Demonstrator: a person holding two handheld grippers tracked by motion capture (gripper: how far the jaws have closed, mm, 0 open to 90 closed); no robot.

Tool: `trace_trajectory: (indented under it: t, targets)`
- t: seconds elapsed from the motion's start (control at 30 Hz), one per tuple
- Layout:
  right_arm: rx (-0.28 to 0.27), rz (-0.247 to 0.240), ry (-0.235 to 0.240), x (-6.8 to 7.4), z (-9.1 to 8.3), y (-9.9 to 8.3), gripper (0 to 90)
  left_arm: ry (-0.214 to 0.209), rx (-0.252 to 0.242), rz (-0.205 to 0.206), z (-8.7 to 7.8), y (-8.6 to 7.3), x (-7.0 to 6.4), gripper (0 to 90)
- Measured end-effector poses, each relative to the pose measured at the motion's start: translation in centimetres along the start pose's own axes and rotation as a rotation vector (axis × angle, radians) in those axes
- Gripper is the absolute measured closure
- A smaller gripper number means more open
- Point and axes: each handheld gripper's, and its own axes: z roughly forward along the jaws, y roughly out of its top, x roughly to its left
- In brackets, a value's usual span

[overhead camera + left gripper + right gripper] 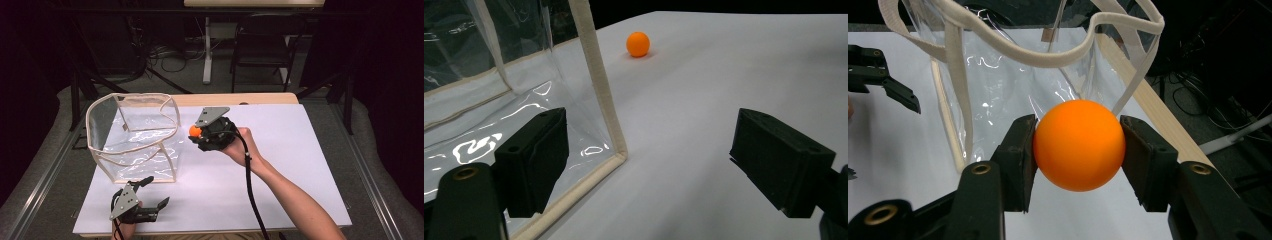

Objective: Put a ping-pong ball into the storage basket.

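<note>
The clear plastic bag with cream fabric trim is standing upright on the left part of the white sheet that is covering the wooden desk. The right gripper is hanging just right of the bag's rim, holding the orange ball above the sheet. The left gripper is sitting at the near edge, in front of the bag.

orange balls: 2 | clear bag: 1 | tools: 2, left tool, right tool

White-topped table with a clear cream-trimmed bag standing on it.
</note>
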Motion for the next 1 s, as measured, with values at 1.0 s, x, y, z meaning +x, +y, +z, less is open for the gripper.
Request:
trace_trajectory:
  t: [1.0]
  targets:
    - [0.01,-0.023,-0.021,-1.6,0.2,3.1,50.5,-0.005,0.002,0.005,0.0,0.0,0.0,15.7]
